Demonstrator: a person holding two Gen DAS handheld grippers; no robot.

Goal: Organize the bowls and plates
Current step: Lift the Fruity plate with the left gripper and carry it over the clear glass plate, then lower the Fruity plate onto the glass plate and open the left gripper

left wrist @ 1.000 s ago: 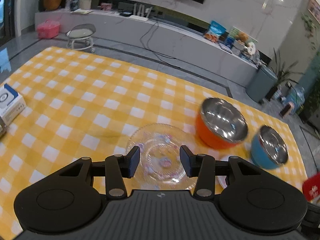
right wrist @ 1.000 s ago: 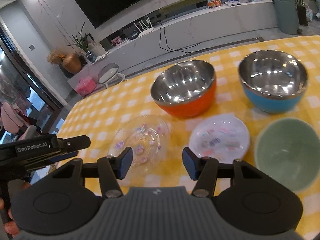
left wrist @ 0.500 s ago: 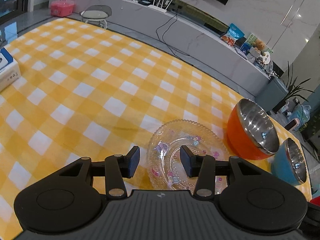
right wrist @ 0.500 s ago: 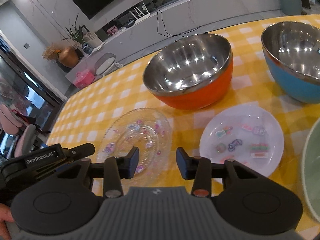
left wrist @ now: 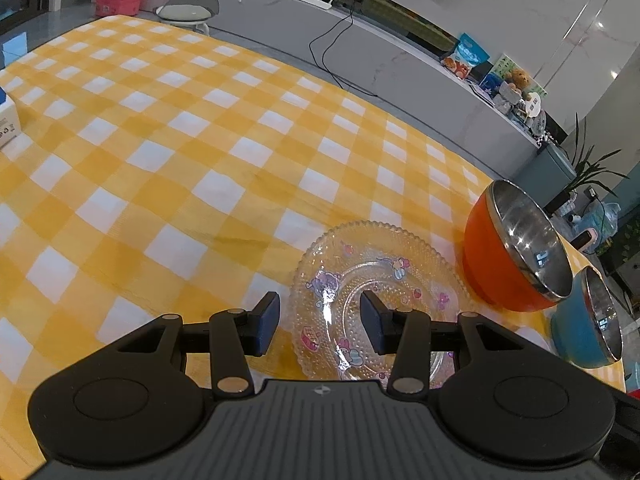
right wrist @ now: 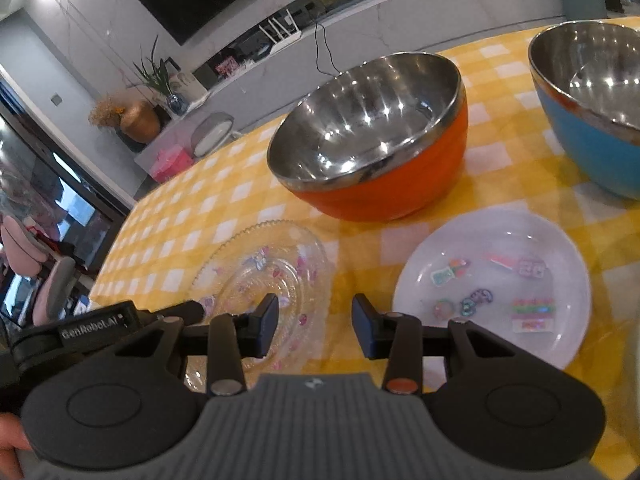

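Left wrist view: clear glass plate (left wrist: 380,276) sat lower centre on the yellow checked cloth (left wrist: 180,152) | left gripper (left wrist: 319,322) spread wide over its near rim, gripping nothing | orange bowl (left wrist: 516,248) just right | right gripper (right wrist: 314,324) also released, white plate (right wrist: 492,280) lower right.

The surface (left wrist: 192,168) is covered by a yellow-and-white checked cloth. On it, in the right wrist view, a clear beaded glass plate (right wrist: 264,276) with cartoon stickers lies at the near left, and a white plate (right wrist: 496,280) with stickers lies to its right, apart from it. Behind them stand an orange bowl (right wrist: 380,176) with a steel inside and, further right, a blue bowl (right wrist: 592,128) of the same kind. A white box (left wrist: 8,124) sits at the left edge in the left wrist view.
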